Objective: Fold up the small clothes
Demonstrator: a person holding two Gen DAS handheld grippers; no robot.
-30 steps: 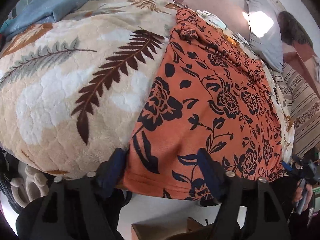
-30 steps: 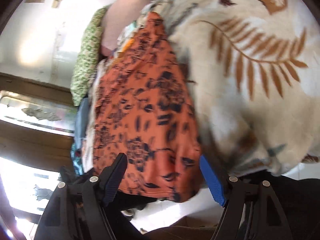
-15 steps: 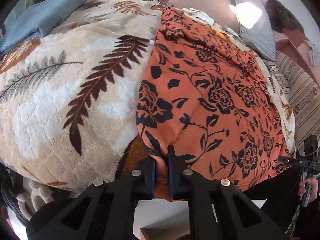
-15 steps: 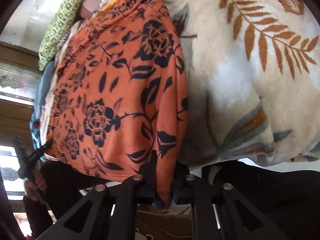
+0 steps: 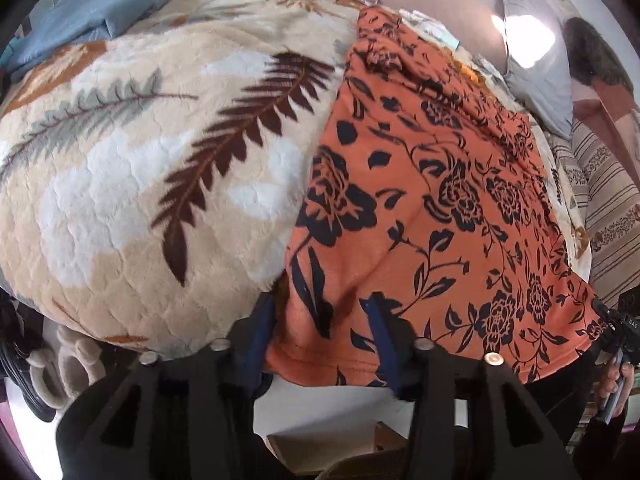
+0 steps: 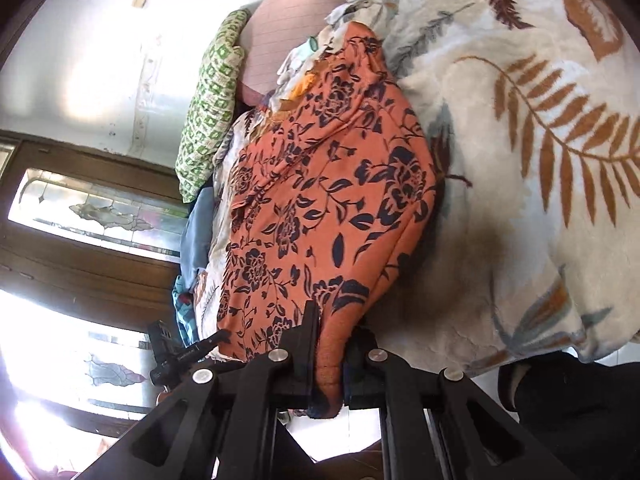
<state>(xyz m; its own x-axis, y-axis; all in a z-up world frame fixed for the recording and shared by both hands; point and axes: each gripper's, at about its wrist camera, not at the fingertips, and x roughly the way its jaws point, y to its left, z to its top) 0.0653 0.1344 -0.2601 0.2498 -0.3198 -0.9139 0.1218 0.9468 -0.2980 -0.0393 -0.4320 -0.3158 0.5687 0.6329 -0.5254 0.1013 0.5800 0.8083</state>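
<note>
An orange garment with a dark blue flower print (image 5: 432, 208) lies spread on a cream blanket with leaf patterns (image 5: 152, 184). My left gripper (image 5: 320, 328) is open, its blue-padded fingers astride the garment's near left corner, whose hem hangs over the bed edge. My right gripper (image 6: 332, 344) is shut on the garment (image 6: 328, 208) at its other near corner, with a bunched fold of orange cloth pinched between the jaws. The right gripper also shows at the right edge of the left wrist view (image 5: 618, 332).
A blue folded cloth (image 5: 108, 4) and a grey pillow (image 5: 532, 60) lie at the back of the bed. A striped cushion (image 5: 608, 200) is at the right. A green patterned pillow (image 6: 212, 100) leans by the wall. A cardboard box (image 5: 332, 452) sits on the floor below.
My left gripper, shut on the garment's corner half a second ago, has opened. My right gripper stays shut on the cloth and has pulled its corner up.
</note>
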